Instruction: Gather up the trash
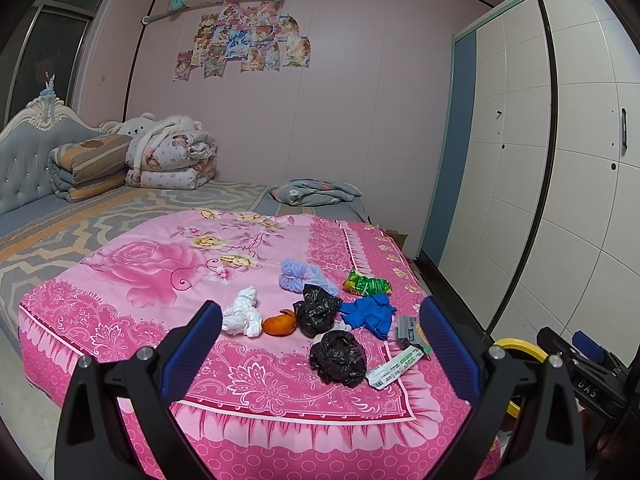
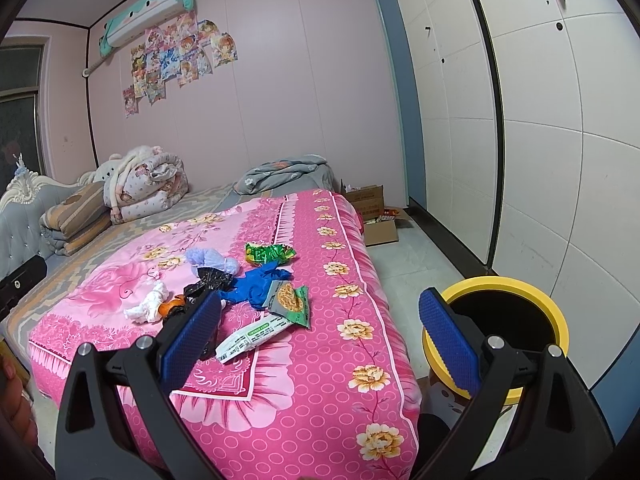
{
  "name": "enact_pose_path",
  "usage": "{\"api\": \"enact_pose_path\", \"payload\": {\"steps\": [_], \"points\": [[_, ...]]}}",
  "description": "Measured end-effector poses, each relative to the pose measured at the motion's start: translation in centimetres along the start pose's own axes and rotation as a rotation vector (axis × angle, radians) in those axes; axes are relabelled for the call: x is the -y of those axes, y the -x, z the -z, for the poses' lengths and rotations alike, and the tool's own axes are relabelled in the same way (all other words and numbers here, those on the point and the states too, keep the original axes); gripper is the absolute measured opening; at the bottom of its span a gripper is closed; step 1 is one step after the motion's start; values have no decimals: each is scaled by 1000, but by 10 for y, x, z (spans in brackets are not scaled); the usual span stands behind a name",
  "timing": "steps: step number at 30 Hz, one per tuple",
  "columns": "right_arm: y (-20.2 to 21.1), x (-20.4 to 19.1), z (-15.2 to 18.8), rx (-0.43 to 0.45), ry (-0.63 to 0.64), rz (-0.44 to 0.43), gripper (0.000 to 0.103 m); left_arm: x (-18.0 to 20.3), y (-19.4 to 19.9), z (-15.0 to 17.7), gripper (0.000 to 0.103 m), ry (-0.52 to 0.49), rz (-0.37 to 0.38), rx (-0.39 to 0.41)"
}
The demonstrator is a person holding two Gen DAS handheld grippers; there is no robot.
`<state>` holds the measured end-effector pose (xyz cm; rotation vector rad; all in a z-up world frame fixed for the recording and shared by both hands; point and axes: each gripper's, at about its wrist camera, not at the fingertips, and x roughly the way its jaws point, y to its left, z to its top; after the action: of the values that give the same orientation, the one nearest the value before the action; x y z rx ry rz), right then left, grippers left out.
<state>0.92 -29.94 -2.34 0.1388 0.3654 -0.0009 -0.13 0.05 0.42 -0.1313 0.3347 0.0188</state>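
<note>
Both my grippers are spread wide and hold nothing. My left gripper (image 1: pixel 320 344) hangs over the near edge of the bed (image 1: pixel 120 320), with the trash just ahead between its fingers: a black bag (image 1: pixel 338 356), an orange peel (image 1: pixel 280 323), a white tissue (image 1: pixel 242 312). My right gripper (image 2: pixel 320 332) sits beside the bed, the yellow-rimmed bin (image 2: pixel 556 312) behind its right finger, a white wrapper (image 2: pixel 252 338) near its left one

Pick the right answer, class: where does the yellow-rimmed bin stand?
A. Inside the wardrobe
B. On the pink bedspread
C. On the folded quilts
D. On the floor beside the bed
D: the yellow-rimmed bin sits on the floor beside the bed, near the white wardrobe.
</note>
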Motion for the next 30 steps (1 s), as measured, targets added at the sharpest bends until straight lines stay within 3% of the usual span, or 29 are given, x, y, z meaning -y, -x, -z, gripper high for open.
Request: {"api": "enact_pose_path", "payload": {"steps": [23, 30], "points": [[0, -7, 9, -12, -1, 5, 95, -4, -2, 3, 95, 10, -1, -9], [-23, -1, 8, -81, 4, 38, 95, -17, -19, 5, 95, -31, -62, -43]]}}
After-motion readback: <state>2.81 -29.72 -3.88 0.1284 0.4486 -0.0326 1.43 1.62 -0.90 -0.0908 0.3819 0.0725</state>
